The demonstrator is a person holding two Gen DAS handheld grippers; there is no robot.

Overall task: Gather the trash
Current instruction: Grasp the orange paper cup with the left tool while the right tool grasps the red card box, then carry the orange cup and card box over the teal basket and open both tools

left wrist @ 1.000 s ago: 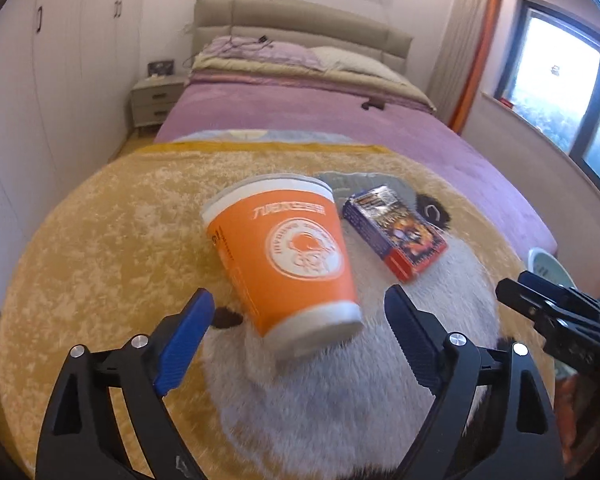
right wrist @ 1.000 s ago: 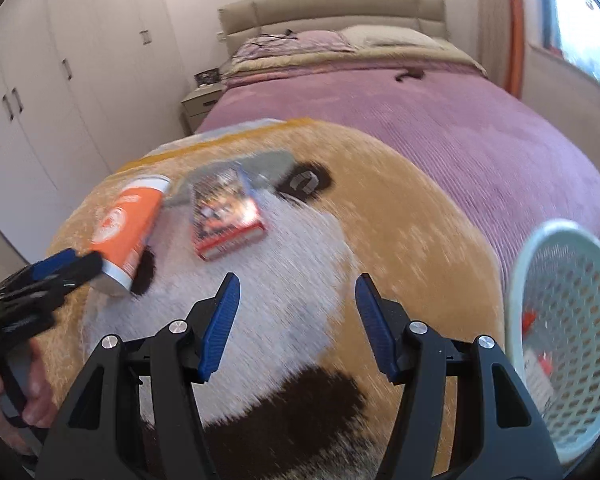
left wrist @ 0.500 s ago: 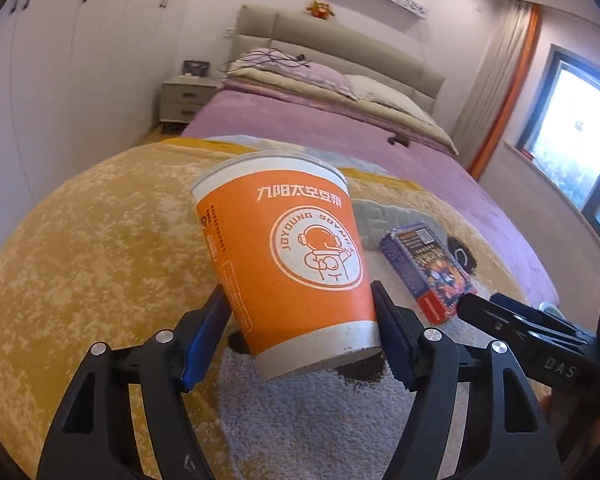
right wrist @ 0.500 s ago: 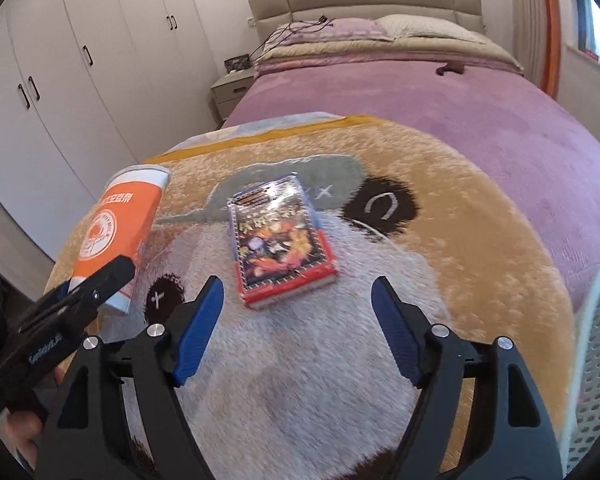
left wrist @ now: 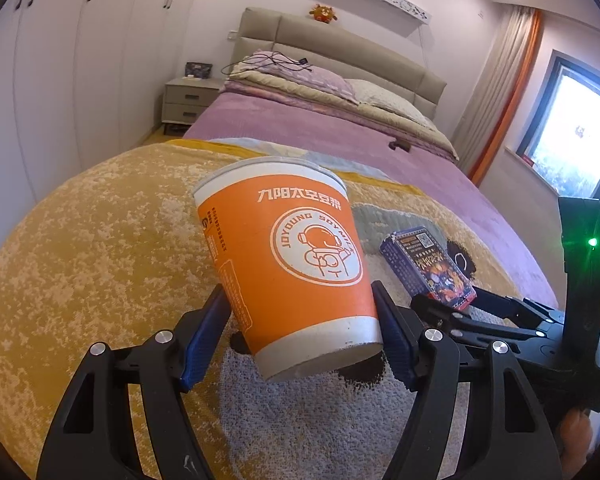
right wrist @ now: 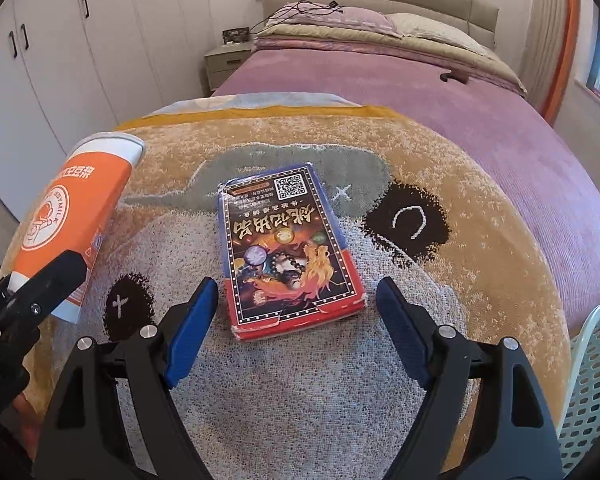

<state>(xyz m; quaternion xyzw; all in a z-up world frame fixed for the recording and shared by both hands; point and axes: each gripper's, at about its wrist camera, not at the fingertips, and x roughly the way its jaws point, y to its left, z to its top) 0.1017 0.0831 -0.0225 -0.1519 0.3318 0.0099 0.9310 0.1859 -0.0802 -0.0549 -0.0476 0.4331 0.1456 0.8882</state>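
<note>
My left gripper (left wrist: 300, 328) is shut on an orange paper cup (left wrist: 288, 264), gripping near its base and holding it tilted just above the blanket. The cup also shows at the left of the right wrist view (right wrist: 72, 216). A blue and red card box (right wrist: 288, 252) lies flat on the blanket; it also shows in the left wrist view (left wrist: 432, 268). My right gripper (right wrist: 296, 324) is open, its fingers on either side of the box's near end, not touching it.
A yellow and grey cartoon blanket (right wrist: 480, 248) covers the foot of a purple bed (right wrist: 460, 100). A pale green mesh basket (right wrist: 592, 384) stands at the right edge. White wardrobes (left wrist: 60, 60) and a nightstand (left wrist: 188, 100) are to the left.
My left gripper closed on the orange cup and lifted it off the blanket. My right gripper moved forward to the card box, which now sits between its open fingers.
</note>
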